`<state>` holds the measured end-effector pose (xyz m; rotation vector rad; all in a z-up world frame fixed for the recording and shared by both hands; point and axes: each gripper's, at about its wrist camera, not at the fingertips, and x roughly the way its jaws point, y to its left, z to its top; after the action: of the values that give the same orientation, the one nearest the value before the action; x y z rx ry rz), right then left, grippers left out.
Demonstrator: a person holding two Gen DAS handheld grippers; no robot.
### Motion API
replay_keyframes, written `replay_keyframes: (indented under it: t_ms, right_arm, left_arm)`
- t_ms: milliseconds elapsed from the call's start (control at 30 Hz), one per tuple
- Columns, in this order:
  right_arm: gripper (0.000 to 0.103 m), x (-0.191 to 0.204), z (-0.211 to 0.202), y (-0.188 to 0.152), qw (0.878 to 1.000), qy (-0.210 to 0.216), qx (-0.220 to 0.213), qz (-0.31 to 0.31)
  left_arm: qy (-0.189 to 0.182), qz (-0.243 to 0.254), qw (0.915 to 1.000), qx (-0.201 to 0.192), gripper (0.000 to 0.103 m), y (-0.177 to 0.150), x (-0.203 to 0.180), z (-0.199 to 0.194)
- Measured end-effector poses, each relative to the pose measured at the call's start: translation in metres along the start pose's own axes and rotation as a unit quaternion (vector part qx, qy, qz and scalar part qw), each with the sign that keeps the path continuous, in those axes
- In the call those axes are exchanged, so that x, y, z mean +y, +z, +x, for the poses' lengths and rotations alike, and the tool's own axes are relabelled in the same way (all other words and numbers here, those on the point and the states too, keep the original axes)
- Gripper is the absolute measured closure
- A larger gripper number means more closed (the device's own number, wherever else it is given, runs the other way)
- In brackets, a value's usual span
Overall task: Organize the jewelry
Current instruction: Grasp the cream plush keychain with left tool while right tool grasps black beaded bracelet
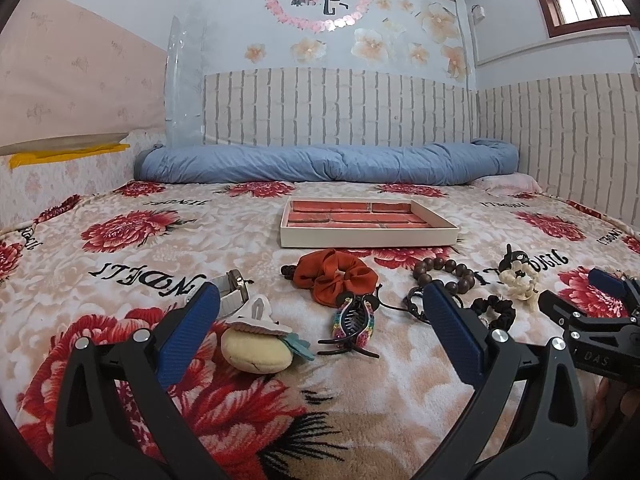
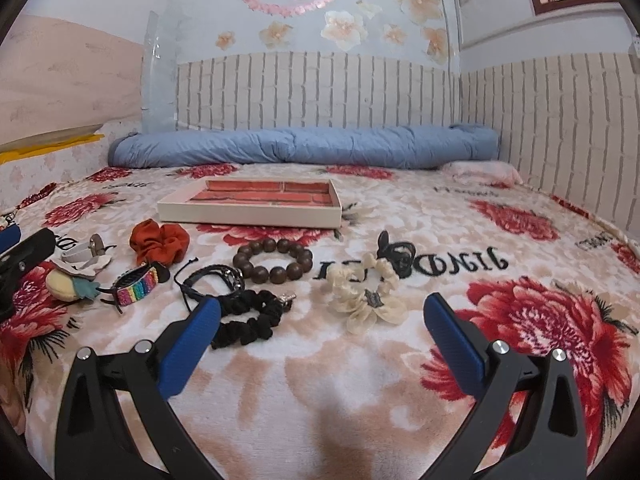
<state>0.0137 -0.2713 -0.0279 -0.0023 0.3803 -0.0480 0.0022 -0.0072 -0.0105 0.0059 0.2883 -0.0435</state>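
Nothing is being held yet: both grippers (image 1: 320, 320) (image 2: 322, 322) are gaping apart, trinkets (image 2: 272, 262) being left near the empty far tray (image 2: 248, 214).

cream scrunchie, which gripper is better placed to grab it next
Right. The cream scrunchie lies just ahead of the open right gripper, between its jaws' line. The left gripper, also open, faces the claw clip, with the scrunchie far off to its right.

Bright soft daylight from window (image 1: 588, 0) far right, panes blown out, faint shadows, sharp focus, heavy fisheye bending, dark vignetted corners.
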Motion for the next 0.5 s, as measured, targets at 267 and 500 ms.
replay_keyframes:
  t_ms: [267, 500]
  right_arm:
    - [0.004, -0.004, 0.017, 0.005, 0.998, 0.018, 0.057, 0.014]
    - [0.004, -0.002, 0.029, 0.010, 0.995, 0.038, 0.087, 0.022]
  left_arm:
    - [0.001, -0.014, 0.9983, 0.057, 0.005, 0.008, 0.010, 0.015]
    - [0.008, -0.002, 0.9950, 0.100, 0.005, 0.011, 0.014, 0.031]
